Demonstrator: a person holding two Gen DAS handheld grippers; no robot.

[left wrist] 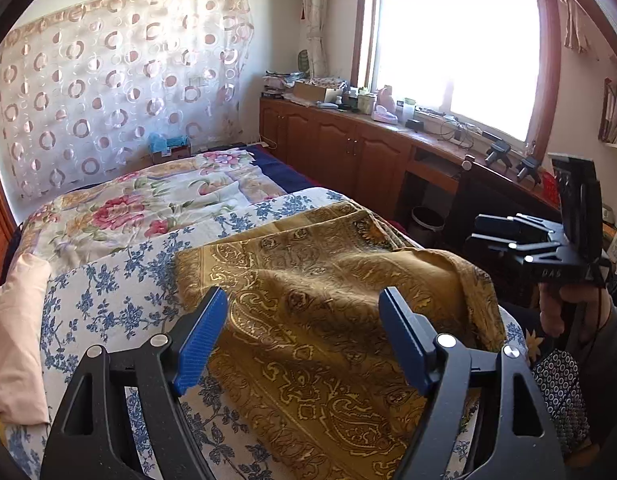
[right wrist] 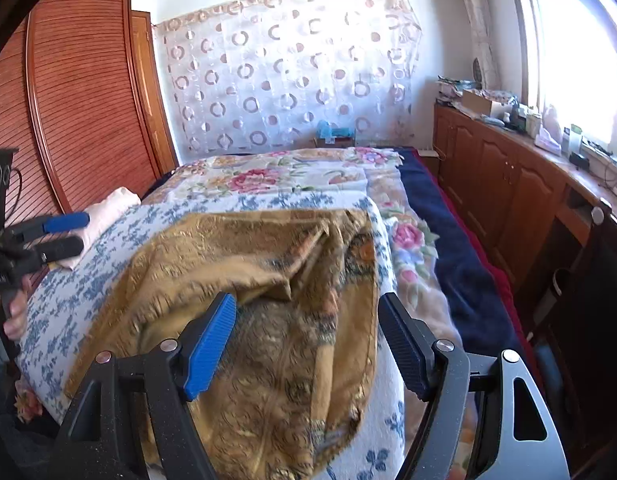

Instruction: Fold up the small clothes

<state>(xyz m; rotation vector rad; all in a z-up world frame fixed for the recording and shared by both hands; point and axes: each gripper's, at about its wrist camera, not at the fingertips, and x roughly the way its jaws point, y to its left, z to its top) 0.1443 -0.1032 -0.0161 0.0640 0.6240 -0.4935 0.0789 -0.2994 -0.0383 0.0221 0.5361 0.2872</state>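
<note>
A golden-brown paisley cloth (left wrist: 328, 300) lies rumpled on the white sheet with blue flowers (left wrist: 108, 300) that covers the bed. One edge of it is doubled over in a loose fold (right wrist: 300, 264). My left gripper (left wrist: 304, 320) hovers open over the cloth's near part, and nothing sits between its blue pads. It shows again at the left edge of the right wrist view as the left gripper (right wrist: 84, 232), held by a hand. My right gripper (right wrist: 308, 332) is open above the cloth's near right part with nothing in it. From the left wrist view the right gripper (left wrist: 474, 232) stands raised beside the bed.
A pale pink folded fabric (left wrist: 12, 340) lies at the sheet's left side. Behind it spreads a rose-patterned quilt (left wrist: 148, 200) and a navy blanket (right wrist: 448, 240). Wooden cabinets (left wrist: 348, 144) with a cluttered top run under the window, and a waste bin (left wrist: 426, 220) stands below. A slatted wardrobe (right wrist: 68, 100) is on the left.
</note>
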